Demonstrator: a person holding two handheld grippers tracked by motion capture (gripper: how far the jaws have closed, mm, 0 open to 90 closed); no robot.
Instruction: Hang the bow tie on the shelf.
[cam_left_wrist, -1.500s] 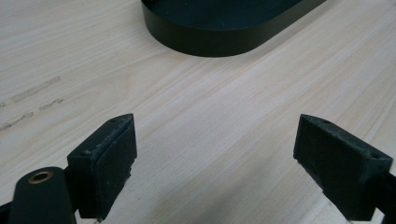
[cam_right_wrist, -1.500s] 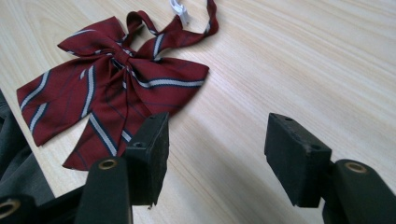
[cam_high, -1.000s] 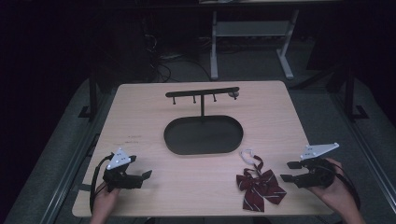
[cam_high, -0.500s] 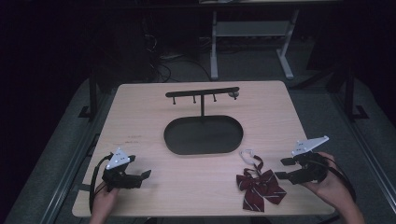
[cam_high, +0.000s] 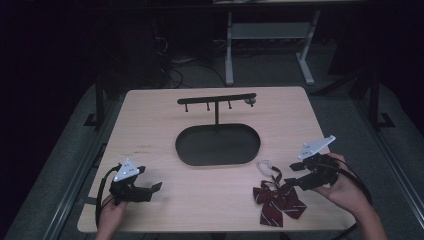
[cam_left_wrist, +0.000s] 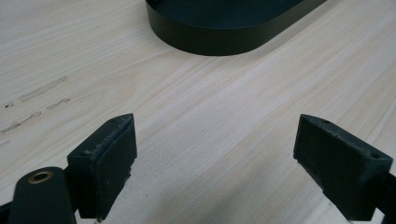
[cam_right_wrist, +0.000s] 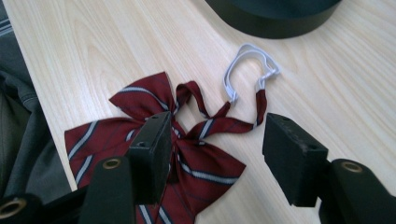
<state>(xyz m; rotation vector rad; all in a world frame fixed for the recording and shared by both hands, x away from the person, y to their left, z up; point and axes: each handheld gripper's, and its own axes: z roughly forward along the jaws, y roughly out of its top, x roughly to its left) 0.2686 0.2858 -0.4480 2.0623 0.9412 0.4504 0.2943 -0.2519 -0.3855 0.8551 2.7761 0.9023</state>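
Wooden table (cam_high: 150, 130) carries no readable writing. Striped red bow tie (cam_high: 278, 200) lies near its front edge, beside the black tray (cam_high: 218, 146). Right gripper (cam_right_wrist: 215, 140) hovers over it, jaws apart and just closing slightly; left gripper (cam_left_wrist: 215, 154) is released, empty.

it looked like a lab or recording room: a plain wooden table (cam_high: 150, 125) stood on grey carpet (cam_high: 65, 165) in a darkened space, with loose cables (cam_high: 170, 75) on the floor and a white metal frame (cam_high: 265, 35) behind it.
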